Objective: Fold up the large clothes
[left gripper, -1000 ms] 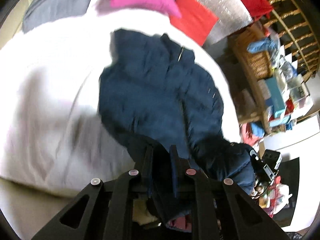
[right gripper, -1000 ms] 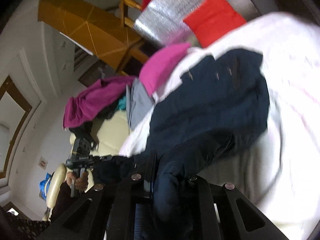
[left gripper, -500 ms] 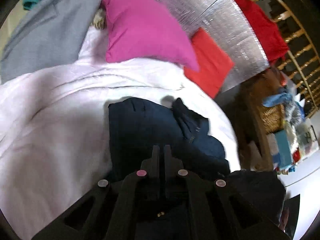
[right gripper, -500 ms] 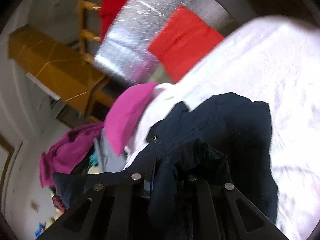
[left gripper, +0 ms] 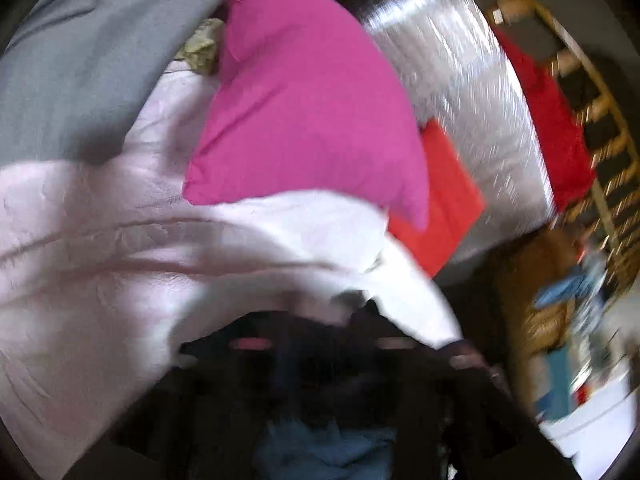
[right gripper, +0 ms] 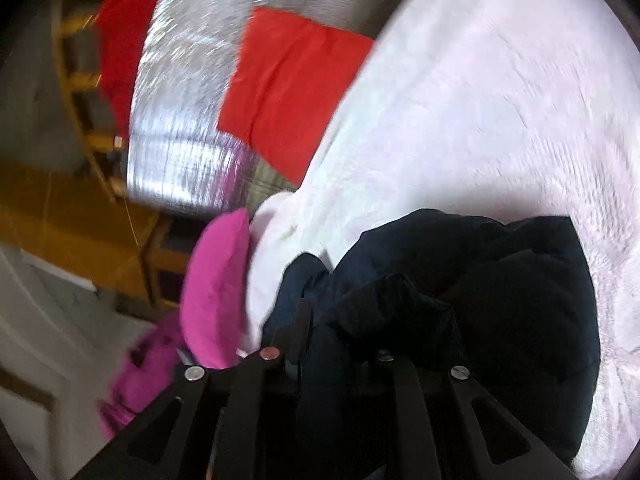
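A dark navy jacket [right gripper: 500,280] lies bunched on a white bedspread [right gripper: 500,100]. My right gripper [right gripper: 344,320] is shut on a fold of the jacket, which drapes over its fingers. In the left wrist view the picture is blurred; my left gripper [left gripper: 320,360] is a dark smear low in the frame with navy cloth [left gripper: 320,452] bunched around it, close over the white bedspread [left gripper: 120,260]. I cannot make out its jaws.
A magenta pillow [left gripper: 304,100] and a grey garment [left gripper: 80,60] lie at the head of the bed. A red cloth [right gripper: 288,92] and a silver foil sheet [right gripper: 188,100] hang beyond. Wooden rails and cluttered shelves [left gripper: 580,340] stand to the right.
Both grippers have carried the jacket's edge toward the pillow end of the bed, doubling it over itself. The left view has dropped close to the bedspread and blurred.
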Demonstrator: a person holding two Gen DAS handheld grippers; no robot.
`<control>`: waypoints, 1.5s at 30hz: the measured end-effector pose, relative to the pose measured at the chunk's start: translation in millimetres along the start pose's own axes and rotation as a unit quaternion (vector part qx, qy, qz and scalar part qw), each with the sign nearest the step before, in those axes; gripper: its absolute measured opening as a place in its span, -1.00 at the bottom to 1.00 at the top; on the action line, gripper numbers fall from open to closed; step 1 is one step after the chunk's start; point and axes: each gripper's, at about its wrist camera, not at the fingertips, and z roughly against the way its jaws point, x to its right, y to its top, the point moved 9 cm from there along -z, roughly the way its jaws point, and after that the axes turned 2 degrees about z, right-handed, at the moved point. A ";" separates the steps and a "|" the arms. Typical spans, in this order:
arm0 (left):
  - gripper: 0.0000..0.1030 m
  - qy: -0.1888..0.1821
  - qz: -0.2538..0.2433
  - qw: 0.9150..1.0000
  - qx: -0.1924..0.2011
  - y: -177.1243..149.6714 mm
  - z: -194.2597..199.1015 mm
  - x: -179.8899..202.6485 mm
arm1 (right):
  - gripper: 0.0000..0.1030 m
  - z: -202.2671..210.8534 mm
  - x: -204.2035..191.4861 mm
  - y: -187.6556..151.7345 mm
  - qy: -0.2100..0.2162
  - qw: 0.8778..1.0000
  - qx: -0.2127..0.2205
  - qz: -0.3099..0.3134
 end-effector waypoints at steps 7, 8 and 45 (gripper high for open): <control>0.60 0.015 -0.025 0.994 0.106 -35.4 77.4 14.2 | 0.91 74.7 -30.0 20.0 0.091 0.990 0.111 -0.006; 0.61 0.029 -0.032 0.994 0.104 -46.7 82.3 13.7 | 0.94 88.8 -34.3 20.1 0.086 0.988 0.128 0.009; 0.68 0.167 -0.039 0.985 0.031 -117.8 48.1 -56.3 | 0.59 126.7 10.5 -26.8 -0.172 0.963 0.049 0.199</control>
